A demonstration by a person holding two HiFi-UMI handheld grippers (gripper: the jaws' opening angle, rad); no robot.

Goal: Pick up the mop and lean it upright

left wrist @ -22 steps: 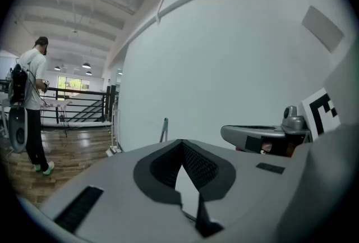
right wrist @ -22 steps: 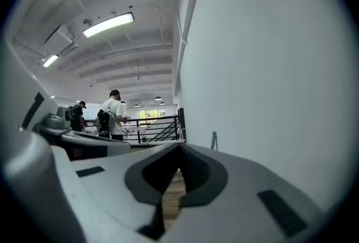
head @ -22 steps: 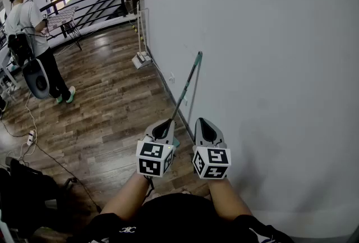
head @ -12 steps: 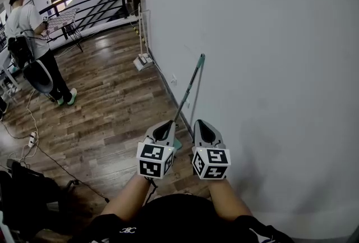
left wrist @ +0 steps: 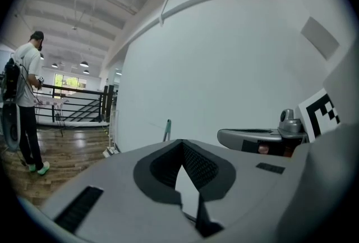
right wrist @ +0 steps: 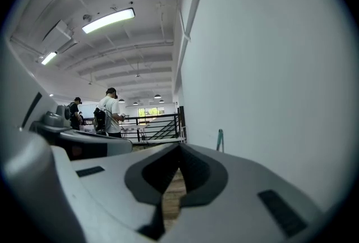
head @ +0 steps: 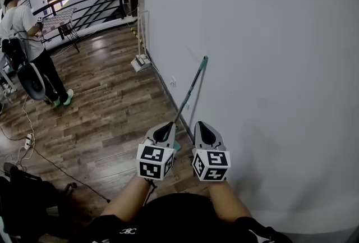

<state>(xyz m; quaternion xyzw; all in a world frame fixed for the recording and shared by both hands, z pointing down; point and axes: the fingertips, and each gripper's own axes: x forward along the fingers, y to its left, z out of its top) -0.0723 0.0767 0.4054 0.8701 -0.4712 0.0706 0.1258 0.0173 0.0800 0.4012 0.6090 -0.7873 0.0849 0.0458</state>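
The mop (head: pixel 189 90) leans upright against the white wall (head: pixel 269 68), its grey handle ending in a teal tip at the top. Its teal foot shows just beside my left gripper (head: pixel 165 129). Both grippers hover side by side a little nearer than the mop's lower handle, touching nothing. The left gripper (left wrist: pixel 182 143) is shut and empty, and the mop's teal tip (left wrist: pixel 168 124) shows beyond it. My right gripper (head: pixel 202 128) is shut with nothing in it. In the right gripper view (right wrist: pixel 179 147) the mop tip (right wrist: pixel 220 138) stands against the wall to the right.
A person (head: pixel 28 40) with a backpack stands at the far left by a black railing (head: pixel 84 0). Another white long-handled tool (head: pixel 140 56) leans on the wall farther back. A cable (head: pixel 33 141) and a dark bag (head: pixel 28 191) lie on the wood floor at left.
The mop stays leaning on the wall and both grippers hold almost still. The person at the left has drifted slightly further left.
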